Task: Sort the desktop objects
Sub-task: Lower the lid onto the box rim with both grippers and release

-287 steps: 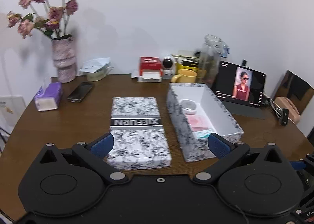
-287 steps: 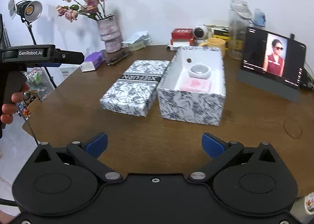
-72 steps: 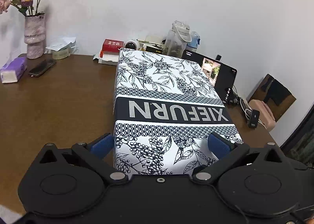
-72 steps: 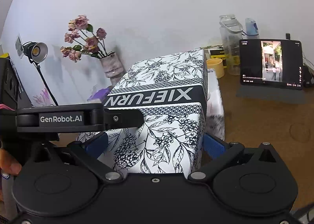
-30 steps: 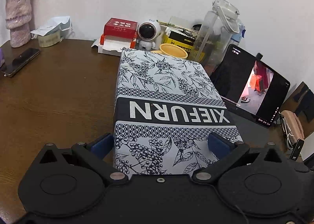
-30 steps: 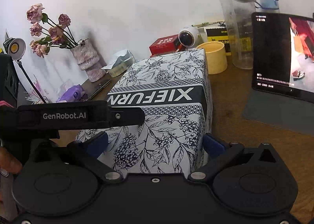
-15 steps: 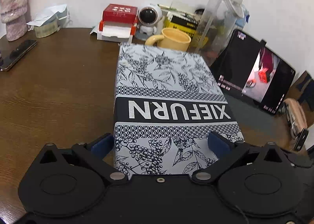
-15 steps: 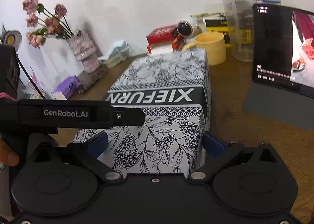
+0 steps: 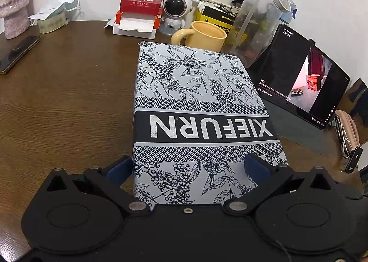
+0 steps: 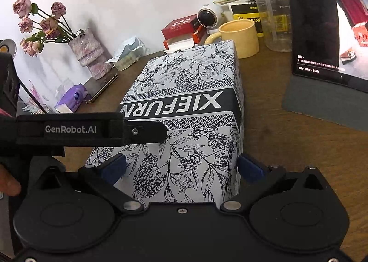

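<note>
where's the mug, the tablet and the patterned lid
mug (image 9: pixel 208 36), left wrist view, on its side wall
tablet (image 9: pixel 296 73), left wrist view, on the dark screen
patterned lid (image 9: pixel 197 87), left wrist view, on its top face

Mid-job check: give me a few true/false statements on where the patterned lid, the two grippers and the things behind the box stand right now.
1. The patterned lid sits between the fingers of both the left gripper and the right gripper. True.
2. The open box interior with its contents is in plain view. False: the lid covers the top, and nothing inside shows.
3. A yellow mug stands just beyond the far end of the lid. True.
4. The tablet has a dark, switched-off screen. False: it is lit and shows a picture with text.
5. The phone lies on top of the lid. False: it lies on the table near the vase.
</note>
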A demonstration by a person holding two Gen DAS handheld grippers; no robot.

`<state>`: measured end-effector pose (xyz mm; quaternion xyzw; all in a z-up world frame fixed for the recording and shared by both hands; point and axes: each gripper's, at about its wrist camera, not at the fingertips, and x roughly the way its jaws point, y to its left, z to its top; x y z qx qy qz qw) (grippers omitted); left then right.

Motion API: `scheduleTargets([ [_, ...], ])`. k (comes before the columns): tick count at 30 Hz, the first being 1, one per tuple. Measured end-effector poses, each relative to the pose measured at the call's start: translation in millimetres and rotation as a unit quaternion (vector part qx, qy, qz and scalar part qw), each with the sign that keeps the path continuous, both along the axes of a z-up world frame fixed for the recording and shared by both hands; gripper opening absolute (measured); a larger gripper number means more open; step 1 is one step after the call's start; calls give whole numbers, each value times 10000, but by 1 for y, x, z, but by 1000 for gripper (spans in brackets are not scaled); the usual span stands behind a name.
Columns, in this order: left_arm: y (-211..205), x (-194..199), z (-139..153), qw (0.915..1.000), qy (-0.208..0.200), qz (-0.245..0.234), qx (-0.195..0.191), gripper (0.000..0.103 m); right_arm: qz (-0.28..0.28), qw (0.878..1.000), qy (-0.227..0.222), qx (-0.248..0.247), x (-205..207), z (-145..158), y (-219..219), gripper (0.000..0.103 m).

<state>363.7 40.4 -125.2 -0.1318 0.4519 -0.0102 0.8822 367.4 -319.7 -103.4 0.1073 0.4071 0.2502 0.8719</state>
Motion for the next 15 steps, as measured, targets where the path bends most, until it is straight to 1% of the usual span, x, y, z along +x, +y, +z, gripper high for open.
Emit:
scheduleTargets([
  [3, 1, 2, 2, 10000, 55, 1, -42, 103, -16, 10000, 34, -4, 1, 1, 0, 103],
  [4, 1, 1, 4, 10000, 15, -35, 13, 103, -13, 10000, 35, -29, 0, 2, 0, 103],
  [7, -7, -8, 13, 9985, -308, -190, 398, 103, 26, 9998, -86, -153, -6, 9, 1, 103],
  [9, -10, -17, 21, 9969, -539, -284, 494, 103, -12, 9996, -203, -194, -12, 15, 0, 103],
  [11, -13, -25, 30, 9958, -710, -339, 477, 103, -45, 9994, -289, -195, -20, 20, -2, 103],
  [15, -11, -42, 47, 9940, -953, -297, 446, 103, -54, 9983, -536, -231, -41, 33, -1, 103],
])
